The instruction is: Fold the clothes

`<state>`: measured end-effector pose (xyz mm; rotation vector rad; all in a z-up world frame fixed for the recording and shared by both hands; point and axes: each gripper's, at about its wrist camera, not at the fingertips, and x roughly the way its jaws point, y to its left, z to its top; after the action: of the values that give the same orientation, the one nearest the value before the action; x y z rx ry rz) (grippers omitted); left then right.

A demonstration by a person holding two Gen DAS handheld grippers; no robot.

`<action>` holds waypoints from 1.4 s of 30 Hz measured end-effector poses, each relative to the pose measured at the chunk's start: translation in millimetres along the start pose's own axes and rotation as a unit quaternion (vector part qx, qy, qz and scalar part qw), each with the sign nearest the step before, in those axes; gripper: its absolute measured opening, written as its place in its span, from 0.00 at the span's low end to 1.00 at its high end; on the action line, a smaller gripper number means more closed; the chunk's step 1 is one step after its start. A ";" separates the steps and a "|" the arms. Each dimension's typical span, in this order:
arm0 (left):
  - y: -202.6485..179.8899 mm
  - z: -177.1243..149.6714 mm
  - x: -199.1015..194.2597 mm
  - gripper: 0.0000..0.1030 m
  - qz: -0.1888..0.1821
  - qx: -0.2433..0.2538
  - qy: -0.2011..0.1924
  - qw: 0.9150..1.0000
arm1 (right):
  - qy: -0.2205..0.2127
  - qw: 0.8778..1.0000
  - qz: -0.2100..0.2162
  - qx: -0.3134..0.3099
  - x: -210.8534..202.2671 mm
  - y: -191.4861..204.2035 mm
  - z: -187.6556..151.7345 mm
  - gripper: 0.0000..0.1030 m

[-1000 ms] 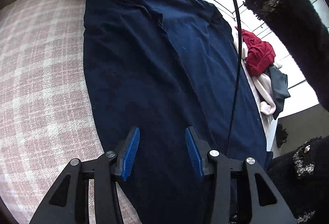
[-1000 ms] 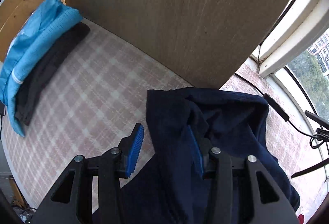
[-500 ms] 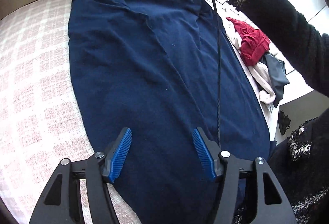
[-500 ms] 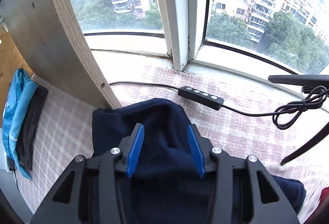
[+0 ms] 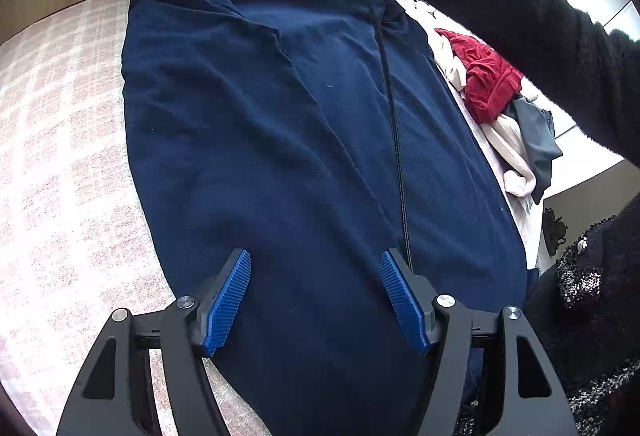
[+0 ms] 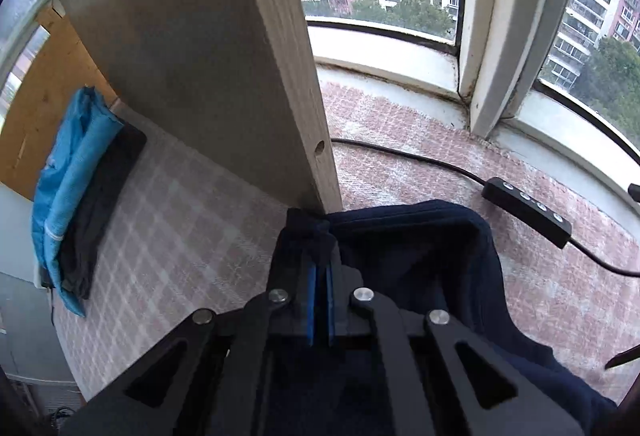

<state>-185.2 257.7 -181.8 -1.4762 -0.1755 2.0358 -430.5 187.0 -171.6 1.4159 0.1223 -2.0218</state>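
Now pinching the far corner of the big dark blue soft top [image 6: 420, 236] with the right gripper [image 6: 320, 272]. Half a second back had those blue pads wide apart with the cloth between them; since then snapped them together, with a little bunch of blue cloth poking out past the tips. Sits right by the bottom edge of the tall wooden board [image 6: 200, 76], near the window.

At the near end, opening the left gripper [image 5: 316, 276] a bit wider than a second ago. Nothing squeezed there: pads well apart, above the blue cloth and not pressing on it.

As for the top itself, lying long and mostly flat on the pink checked mat [image 5: 60, 156], from the left gripper all the way up to the right one. Some soft wrinkles near the far end.

Means a good thing for the folding, probably: one corner caught at last, so ready to lift or pull that end over. Still needs a grab at the near end too, or else only one side will move and the fold may go crooked.

Off to the side, a messy pile of red, cream and grey clothes [image 5: 492, 88] waiting. Over by the board, a neat stack of light blue and black clothes [image 6: 72, 196], looking done already. Also a black cable with a button box [image 6: 524, 212] just beside the far corner, so better to keep clear of it
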 end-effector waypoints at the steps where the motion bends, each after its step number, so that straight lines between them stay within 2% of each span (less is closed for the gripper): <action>1: 0.2 -0.4 -0.1 0.63 -0.001 0.001 -0.001 1.000 | -0.029 1.000 -0.006 -0.004 -15.8 -1.9 -2.8 0.03; 3: 0.2 -0.4 0.1 0.64 -0.001 0.003 -0.002 1.000 | -0.076 0.997 -0.034 -0.004 -42.3 -10.7 -6.8 0.03; 4: -0.1 0.1 0.3 0.64 -0.002 0.005 -0.001 1.000 | -0.072 0.996 -0.058 0.001 -44.5 -18.2 -6.9 0.03; 5: -0.3 0.5 0.4 0.65 -0.002 0.006 0.000 1.000 | -0.052 0.995 -0.083 0.005 -39.7 -25.5 -6.0 0.04; 7: -0.8 1.5 0.9 0.66 -0.001 0.011 0.003 1.000 | -0.004 0.995 -0.095 0.010 -26.7 -36.5 -1.4 0.07; 8: -1.4 2.1 1.2 0.67 0.000 0.013 0.005 1.000 | 0.003 0.994 -0.109 0.013 -27.4 -39.7 -1.0 0.12; 9: -2.1 2.7 1.6 0.67 0.001 0.015 0.007 1.000 | 0.005 0.992 -0.124 0.015 -29.2 -42.1 -0.5 0.23; 10: -2.6 3.1 1.9 0.67 0.003 0.018 0.009 1.000 | -0.012 0.990 -0.141 0.013 -35.7 -40.5 1.3 0.34; 12: -2.8 3.4 2.4 0.67 0.003 0.020 0.010 1.000 | -0.049 0.990 -0.135 0.000 -49.3 -33.2 8.4 0.43; 14: -2.9 3.2 2.9 0.68 0.002 0.021 0.010 1.000 | -0.046 0.994 -0.097 -0.024 -49.0 -22.6 16.8 0.46; 15: -3.3 3.1 3.4 0.69 0.002 0.022 0.011 1.000 | -0.039 0.995 -0.083 -0.038 -45.5 -17.5 20.6 0.46; 19: -5.1 3.1 3.9 0.70 0.005 0.027 0.013 1.000 | 0.004 0.988 -0.113 -0.104 -8.3 1.5 35.3 0.46; 22: -3.9 2.1 3.4 0.70 0.003 0.027 0.011 1.000 | 0.034 0.990 -0.092 -0.105 10.6 0.0 33.3 0.46; 25: -3.4 2.4 3.9 0.70 0.000 0.026 0.011 1.000 | 0.051 0.987 -0.105 -0.113 26.0 -5.7 30.2 0.43; 26: -3.6 2.8 4.2 0.71 -0.001 0.026 0.012 1.000 | 0.059 0.987 -0.094 -0.115 27.4 -6.7 27.9 0.38; 27: -4.1 3.0 4.5 0.71 -0.001 0.028 0.012 1.000 | 0.067 0.987 -0.083 -0.117 28.9 -7.6 25.7 0.15; 28: -4.5 3.2 4.8 0.71 -0.001 0.030 0.012 0.999 | 0.070 0.987 -0.074 -0.121 28.7 -7.9 23.8 0.08; 30: -4.8 3.2 4.7 0.73 -0.002 0.033 0.012 0.999 | 0.040 0.987 -0.081 -0.135 13.9 -4.9 23.3 0.08; 34: -5.6 2.7 5.3 0.74 -0.001 0.038 0.008 0.999 | -0.054 0.993 -0.076 -0.074 -19.3 -24.1 44.4 0.08; 37: -7.1 3.9 6.5 0.75 0.000 0.039 0.008 0.999 | 0.000 0.991 -0.091 -0.100 9.1 -19.1 45.0 0.08; 38: -6.5 3.4 6.3 0.75 0.000 0.038 0.008 0.999 | 0.008 0.989 -0.108 -0.105 15.0 -16.4 43.6 0.11; 39: -6.0 3.0 6.0 0.75 0.000 0.037 0.007 0.999 | 0.013 0.986 -0.123 -0.109 19.6 -14.1 42.3 0.22; 40: -5.4 2.5 5.7 0.75 0.000 0.036 0.007 0.999 | 0.009 0.987 -0.126 -0.101 17.4 -14.4 42.1 0.33; 42: -3.7 1.5 4.6 0.75 -0.001 0.030 0.007 1.000 | -0.020 0.991 -0.109 -0.076 1.4 -16.9 41.6 0.45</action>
<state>-186.0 263.5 -183.4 -1.4517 -0.1097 2.0109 -473.7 181.8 -160.5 1.3115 0.4218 -2.1647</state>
